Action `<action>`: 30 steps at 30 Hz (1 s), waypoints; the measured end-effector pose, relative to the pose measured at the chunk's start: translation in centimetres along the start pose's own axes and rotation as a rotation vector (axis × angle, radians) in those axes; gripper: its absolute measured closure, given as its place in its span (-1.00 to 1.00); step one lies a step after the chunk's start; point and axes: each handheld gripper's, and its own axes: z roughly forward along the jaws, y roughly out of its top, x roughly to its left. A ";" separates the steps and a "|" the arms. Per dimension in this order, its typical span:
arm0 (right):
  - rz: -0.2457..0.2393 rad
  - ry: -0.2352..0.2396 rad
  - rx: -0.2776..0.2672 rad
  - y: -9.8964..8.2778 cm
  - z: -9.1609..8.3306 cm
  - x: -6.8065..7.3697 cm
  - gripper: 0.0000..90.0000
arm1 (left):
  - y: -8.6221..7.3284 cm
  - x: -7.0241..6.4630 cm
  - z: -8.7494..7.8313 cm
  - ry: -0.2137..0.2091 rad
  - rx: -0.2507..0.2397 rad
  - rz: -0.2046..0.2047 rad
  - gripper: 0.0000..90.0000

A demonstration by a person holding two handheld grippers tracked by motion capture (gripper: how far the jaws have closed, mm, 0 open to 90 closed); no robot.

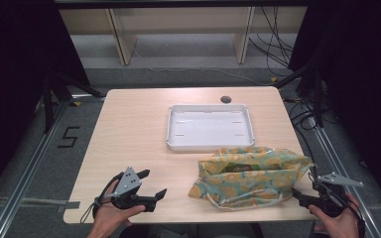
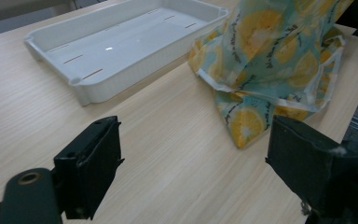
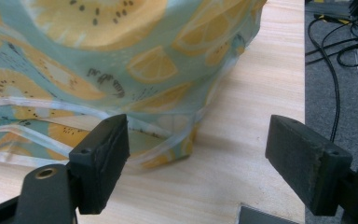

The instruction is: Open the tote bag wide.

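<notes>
At the table's near edge, the left gripper and right gripper both gape wide, holding nothing. Between them slumps a lemon-print fabric bag (mouth open), touching the empty white tray behind.

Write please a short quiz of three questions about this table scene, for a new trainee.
1. True or false: the white tray holds something.
2. Which claw is nearer the fruit-print bag: A) left claw, B) right claw?
3. Fill in: both claws have their jaws ____.

Key: 1 false, the tray is empty. 2 B, it is at the bag's corner. 3 open.
</notes>
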 end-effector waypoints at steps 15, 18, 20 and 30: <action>-0.032 0.029 -0.007 0.0 0.1 -0.3 -0.48 | 1.9 -2.1 5.7 -0.109 -0.006 0.068 -0.54; -0.006 0.013 -0.005 -0.1 0.2 -0.2 -0.48 | 2.2 -2.4 6.6 -0.120 -0.017 0.074 -0.53; -0.001 0.017 -0.008 0.0 0.1 -0.1 -0.48 | 2.4 -2.5 7.1 -0.131 -0.018 0.066 -0.50; 0.007 0.025 -0.003 -0.1 0.1 -0.2 -0.48 | 3.3 -3.0 9.4 -0.154 -0.012 0.133 -0.25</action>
